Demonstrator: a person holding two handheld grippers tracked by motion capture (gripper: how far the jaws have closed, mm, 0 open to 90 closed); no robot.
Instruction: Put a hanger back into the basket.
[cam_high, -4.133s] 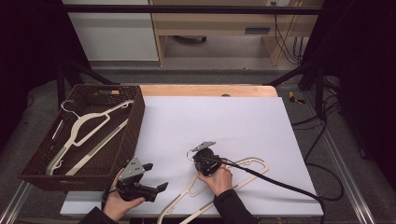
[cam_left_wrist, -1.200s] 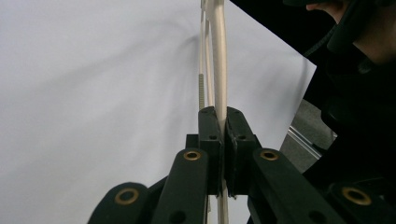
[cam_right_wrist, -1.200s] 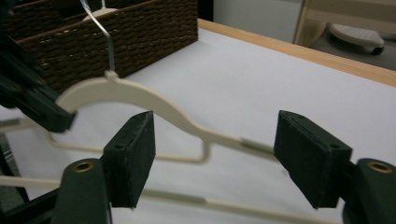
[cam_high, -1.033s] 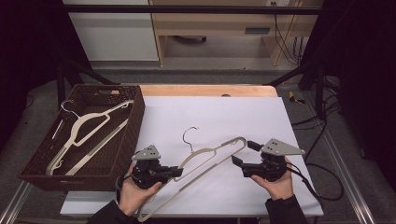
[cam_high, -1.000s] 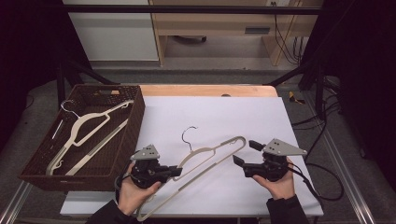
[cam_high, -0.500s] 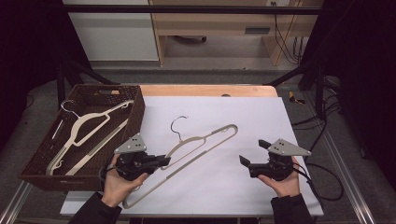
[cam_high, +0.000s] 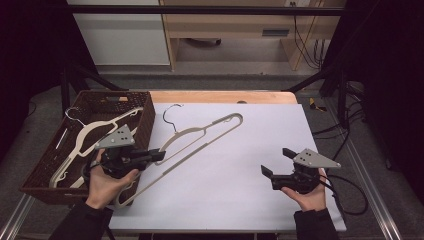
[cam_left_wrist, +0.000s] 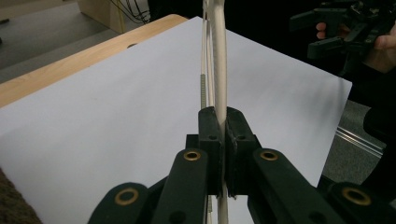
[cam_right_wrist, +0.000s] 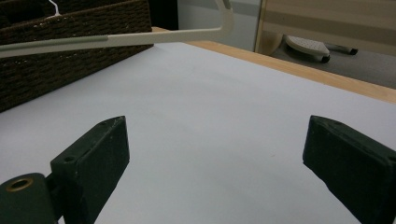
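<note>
Item: cream hanger (cam_high: 200, 137). My left gripper (cam_high: 150, 156) is clamping it by one arm, jaws pressed together on the bar, and is carrying it off the white table (cam_high: 240, 190) toward nine o'clock, where the wicker basket (cam_high: 145, 120) is sitting. A second ago it was lying lower and nearer the table's middle; now it is riding higher, its lower end overlapping the basket's near corner.

Item: my right gripper (cam_high: 272, 163). Its jaws have just been opening and are now standing wide apart with nothing between them, at about four o'clock on the table. I am judging the handover done, with one hand finishing the drop.

Item: second hanger (cam_high: 95, 137), already lying in the basket.

Obscured: my left hand is covering the hanger's lower end, and how high the hanger is hanging above the basket rim I cannot tell.
</note>
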